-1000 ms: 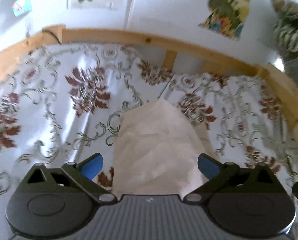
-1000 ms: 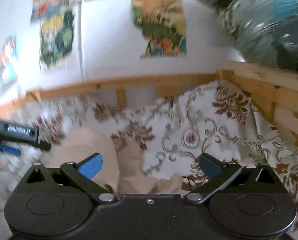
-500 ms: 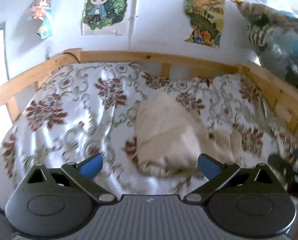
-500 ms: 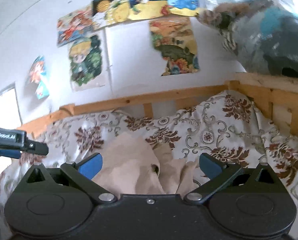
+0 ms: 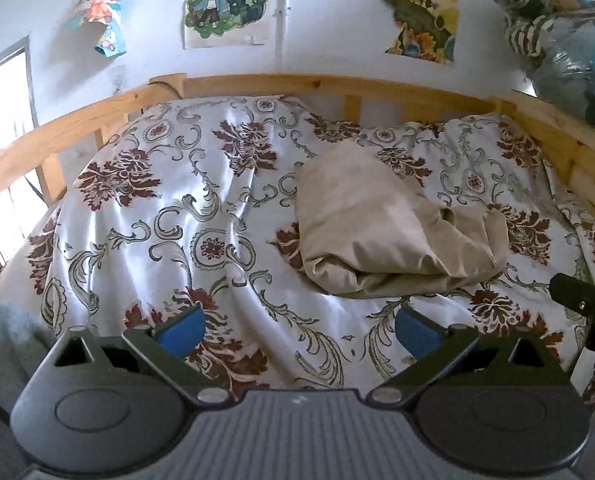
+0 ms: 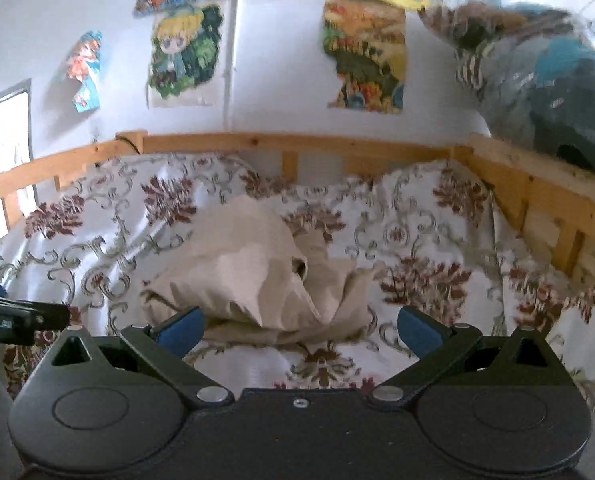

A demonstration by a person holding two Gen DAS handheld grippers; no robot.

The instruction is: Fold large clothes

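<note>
A beige garment (image 5: 385,236) lies bundled in a loose fold on the flowered bedspread (image 5: 201,216), right of middle in the left wrist view. In the right wrist view the same beige garment (image 6: 257,276) sits just beyond the fingers. My left gripper (image 5: 297,330) is open and empty, pulled back from the cloth. My right gripper (image 6: 299,326) is open too, with nothing between its blue pads (image 6: 183,326). The right gripper's body shows at the far right edge of the left wrist view (image 5: 585,304).
A wooden bed rail (image 5: 337,84) runs around the back and right side of the bed. Cartoon posters (image 5: 225,0) hang on the white wall. A plastic-wrapped bundle (image 6: 545,80) sits on the right rail. A window (image 5: 5,128) is at left.
Both grippers have drawn back and up from the beige garment, which stays on the bed. One second ago the left gripper was close over the cloth.
</note>
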